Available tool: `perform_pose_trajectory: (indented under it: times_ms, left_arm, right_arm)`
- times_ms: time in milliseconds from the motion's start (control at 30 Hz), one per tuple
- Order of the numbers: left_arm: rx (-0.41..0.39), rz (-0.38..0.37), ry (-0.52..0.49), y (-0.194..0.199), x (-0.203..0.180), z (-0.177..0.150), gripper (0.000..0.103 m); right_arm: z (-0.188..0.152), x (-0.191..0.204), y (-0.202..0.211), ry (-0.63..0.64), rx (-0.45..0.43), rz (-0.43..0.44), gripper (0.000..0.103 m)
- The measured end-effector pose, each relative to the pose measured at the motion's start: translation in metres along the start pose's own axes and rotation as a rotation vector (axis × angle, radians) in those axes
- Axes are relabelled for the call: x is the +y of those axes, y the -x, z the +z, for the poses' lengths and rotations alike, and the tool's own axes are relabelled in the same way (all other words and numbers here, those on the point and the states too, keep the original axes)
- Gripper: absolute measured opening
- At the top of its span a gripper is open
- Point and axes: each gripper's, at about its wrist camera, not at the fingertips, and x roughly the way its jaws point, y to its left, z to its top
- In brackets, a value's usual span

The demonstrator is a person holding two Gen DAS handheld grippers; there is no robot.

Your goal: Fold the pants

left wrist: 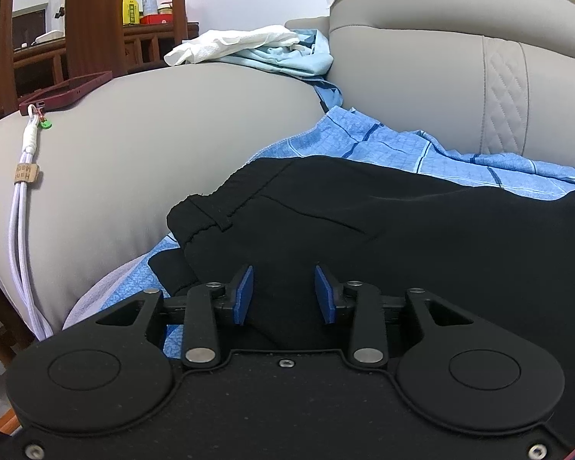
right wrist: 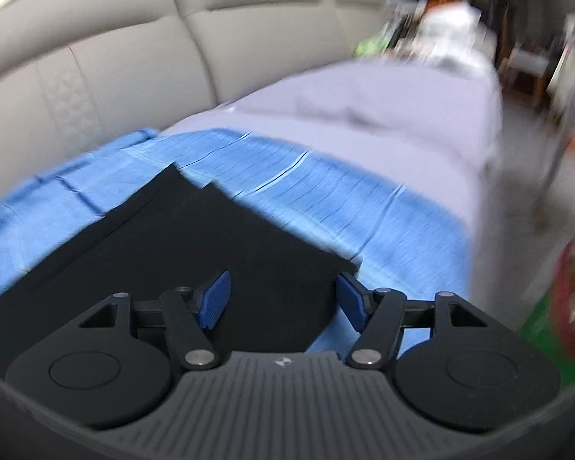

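Note:
Black pants [left wrist: 383,222] lie on a blue checked cloth [left wrist: 383,145] on a grey sofa seat. In the left wrist view the elastic waistband end [left wrist: 207,211] lies at the left. My left gripper [left wrist: 283,293] is open just above the pants near the waistband, with black fabric between the blue pads, not pinched. In the right wrist view, which is motion-blurred, the leg end of the pants [right wrist: 195,237] lies flat with its hem corners toward the far side. My right gripper [right wrist: 283,299] is open and wide over the pants' right edge.
A grey sofa armrest [left wrist: 153,126] at the left carries a dark red phone [left wrist: 65,90] with a white cord [left wrist: 23,230]. Light blue and white clothes [left wrist: 257,53] lie behind it. The sofa backrest [left wrist: 460,76] rises behind. A lilac cover [right wrist: 383,115] extends past the blue cloth.

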Motion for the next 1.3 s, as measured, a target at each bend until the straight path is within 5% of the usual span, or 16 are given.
perform_pose_trajectory:
  times_ms: [67, 133, 400, 567, 667, 733, 1167, 1200, 1233, 1300]
  left_arm:
    - [0.007, 0.001, 0.011, -0.001, 0.000, 0.001, 0.035]
    - [0.015, -0.001, 0.027, -0.001, 0.000, 0.002, 0.035]
    - [0.018, 0.006, 0.038, -0.002, 0.001, 0.002, 0.037]
    - [0.013, 0.021, 0.038, -0.004, 0.000, 0.003, 0.039]
    - [0.010, 0.028, 0.038, -0.005, -0.001, 0.003, 0.039]
    - [0.009, 0.031, 0.040, -0.005, -0.002, 0.003, 0.039]
    - [-0.006, 0.053, 0.057, -0.005, -0.005, 0.002, 0.042]
    - [-0.006, 0.053, 0.057, -0.004, -0.004, 0.002, 0.043]
    - [-0.005, 0.052, 0.060, -0.004, -0.004, 0.003, 0.043]
    - [-0.001, 0.044, 0.085, -0.003, 0.000, 0.004, 0.045]
  right_arm:
    - [-0.001, 0.016, 0.003, 0.116, -0.063, -0.172, 0.080]
    - [0.000, 0.016, 0.005, 0.149, -0.104, -0.199, 0.081]
    - [0.031, 0.036, -0.003, 0.073, -0.044, 0.067, 0.083]
    - [0.044, 0.078, -0.041, 0.087, 0.112, 0.087, 0.082]
    - [0.044, 0.087, -0.054, 0.021, 0.152, 0.071, 0.057]
    - [0.049, 0.095, -0.054, 0.048, 0.136, 0.064, 0.005]
    - [0.079, 0.105, -0.059, 0.125, -0.042, 0.117, 0.003]
    - [0.080, 0.103, -0.064, 0.124, -0.030, 0.098, 0.006]
    - [0.080, 0.100, -0.069, 0.112, 0.011, 0.095, 0.032]
    - [0.075, 0.090, -0.068, 0.053, 0.056, 0.126, 0.040]
